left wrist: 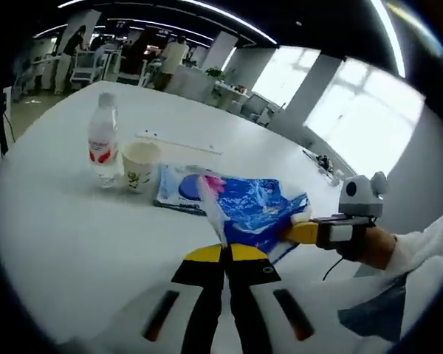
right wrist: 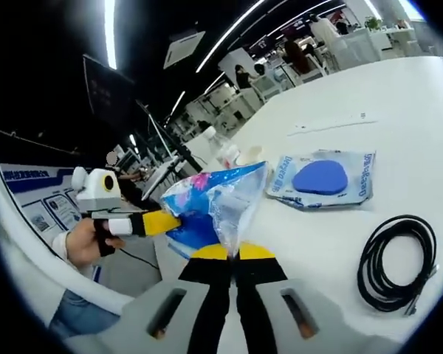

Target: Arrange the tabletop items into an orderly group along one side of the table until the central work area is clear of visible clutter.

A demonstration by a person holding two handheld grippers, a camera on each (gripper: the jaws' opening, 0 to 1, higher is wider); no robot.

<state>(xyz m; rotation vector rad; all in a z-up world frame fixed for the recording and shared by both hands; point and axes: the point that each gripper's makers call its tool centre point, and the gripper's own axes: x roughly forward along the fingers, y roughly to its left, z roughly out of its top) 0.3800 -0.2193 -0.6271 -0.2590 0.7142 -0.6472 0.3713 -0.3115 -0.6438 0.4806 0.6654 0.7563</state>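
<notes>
Bottle (right wrist: 215, 144) and paper cup (right wrist: 249, 153) mostly hidden behind blue plastic bag (right wrist: 210, 206) in right gripper view. Print on wipes pack (right wrist: 321, 179) too blurred to read. Background people too small to resolve.

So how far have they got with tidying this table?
Looks early to midway. A water bottle and paper cup already stand together, with a flat blue packet beside them. In hand: both the left tongs and right tongs are shut on a blue plastic bag, held between them. Left: a coiled black cable lies apart on the table, and a thin white strip further back.
</notes>
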